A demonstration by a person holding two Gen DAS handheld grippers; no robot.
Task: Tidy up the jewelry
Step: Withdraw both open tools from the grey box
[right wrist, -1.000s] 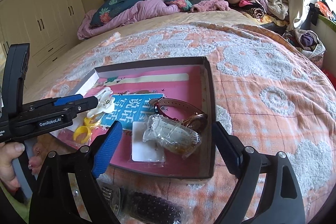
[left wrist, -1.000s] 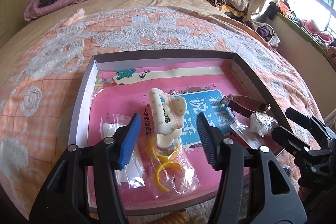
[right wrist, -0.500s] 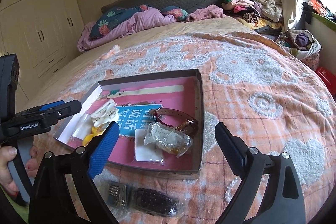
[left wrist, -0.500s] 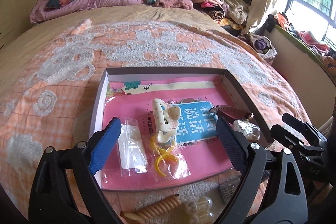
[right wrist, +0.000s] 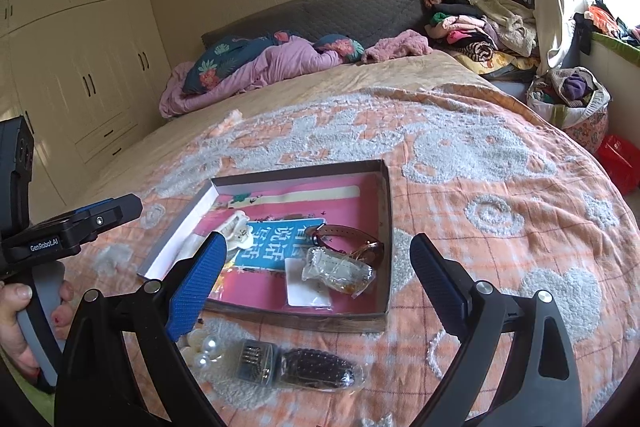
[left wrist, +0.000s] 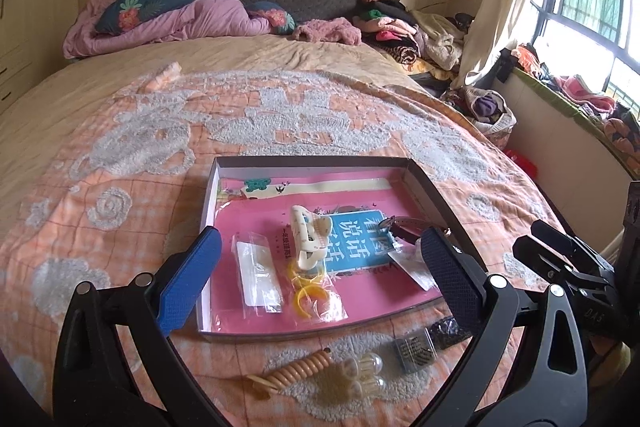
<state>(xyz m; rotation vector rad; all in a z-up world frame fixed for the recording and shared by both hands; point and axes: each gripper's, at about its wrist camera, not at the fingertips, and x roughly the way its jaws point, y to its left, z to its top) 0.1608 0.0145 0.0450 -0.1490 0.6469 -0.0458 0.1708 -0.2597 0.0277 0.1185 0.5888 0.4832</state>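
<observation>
A shallow dark-rimmed box [left wrist: 308, 159] lies on the bed with a pink booklet lining its floor. Inside it are a cream claw clip [left wrist: 308, 235], yellow rings in a clear bag [left wrist: 310, 287], a small bag with a white card [left wrist: 258, 273], a brown-strapped watch [right wrist: 344, 235] and a clear packet of jewellery [right wrist: 340, 269]. My left gripper [left wrist: 320, 239] hovers above the box's near side. Its jaws are opening and nothing is between them. My right gripper [right wrist: 318, 241] hangs open and empty over the box's near right corner.
In front of the box, on the orange bedspread, lie a spiral hair tie [left wrist: 296, 371], a pearl clip [left wrist: 364, 371] and a bagged dark comb clip [right wrist: 320, 371]. A hand [right wrist: 16, 311] holds the left gripper's handle. Pillows and piled clothes sit at the bed's far end.
The left jaws spread wide from either side of the claw clip, which stays in the box. Both grippers rose and pulled back, so the items in front of the box came into view.
</observation>
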